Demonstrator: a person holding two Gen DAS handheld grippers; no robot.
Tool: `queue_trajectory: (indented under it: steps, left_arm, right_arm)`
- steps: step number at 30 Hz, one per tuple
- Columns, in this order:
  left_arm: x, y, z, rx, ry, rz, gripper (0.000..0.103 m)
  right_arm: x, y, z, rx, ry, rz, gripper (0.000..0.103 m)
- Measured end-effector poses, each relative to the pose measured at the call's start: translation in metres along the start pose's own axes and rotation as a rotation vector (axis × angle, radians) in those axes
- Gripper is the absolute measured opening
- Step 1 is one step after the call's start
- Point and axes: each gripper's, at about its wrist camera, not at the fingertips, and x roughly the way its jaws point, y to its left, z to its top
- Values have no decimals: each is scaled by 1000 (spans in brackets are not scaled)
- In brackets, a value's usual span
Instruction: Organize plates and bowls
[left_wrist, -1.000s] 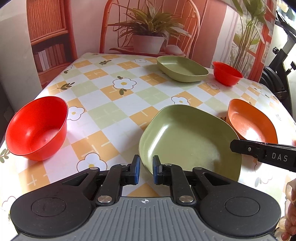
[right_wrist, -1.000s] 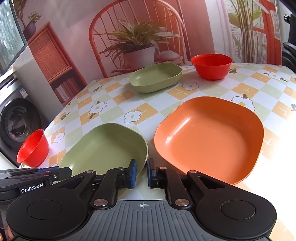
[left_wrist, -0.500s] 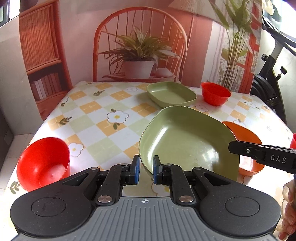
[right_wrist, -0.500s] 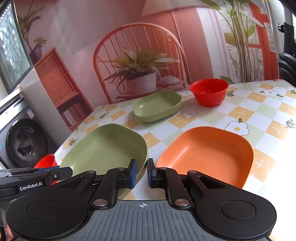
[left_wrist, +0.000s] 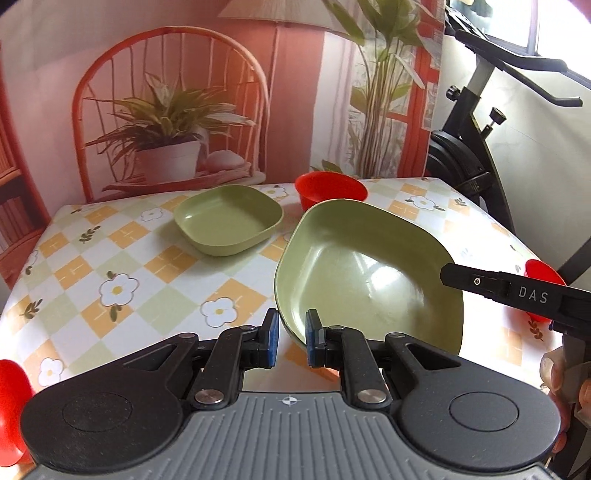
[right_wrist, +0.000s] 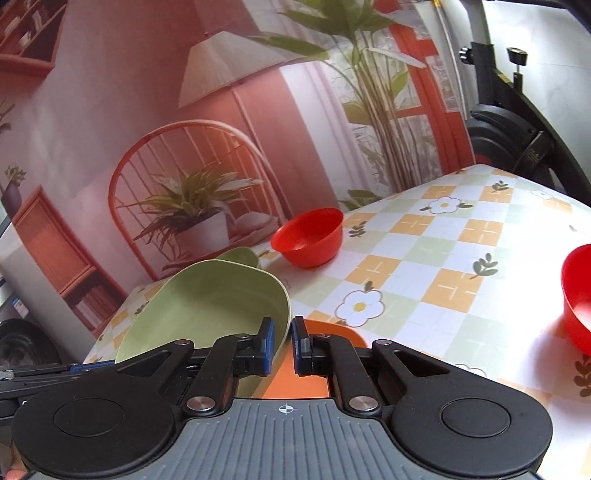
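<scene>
Plate (left_wrist: 369, 273) — green, tilted | left hand-held gripper (left_wrist: 290, 341) clamps its rim | right hand-held gripper (right_wrist: 282, 345) — nearly closed

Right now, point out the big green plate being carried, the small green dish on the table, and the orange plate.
Big green plate (left_wrist: 369, 273), left wrist view, on its inner floor.
Small green dish (left_wrist: 227, 219), left wrist view, on its inner floor.
Orange plate (right_wrist: 295, 384), right wrist view, on the strip showing between the right gripper's fingers.
</scene>
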Motion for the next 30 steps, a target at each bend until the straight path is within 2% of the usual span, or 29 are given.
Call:
queue_trajectory:
  steps: [7, 13, 23, 30]
  left_arm:
    - [34, -17, -3, 33, 73, -22, 16]
    - [49, -19, -9, 34, 135, -19, 17]
    - [59, -21, -15, 35, 187, -11, 17]
    - [59, -20, -15, 32, 191, -16, 18]
  right_arm:
    - [13, -27, -5, 33, -3, -53, 9]
    - [21, -35, -12, 49, 39, -66, 9]
    - [25, -42, -18, 80, 69, -67, 9]
    - [26, -41, -18, 82, 73, -74, 9]
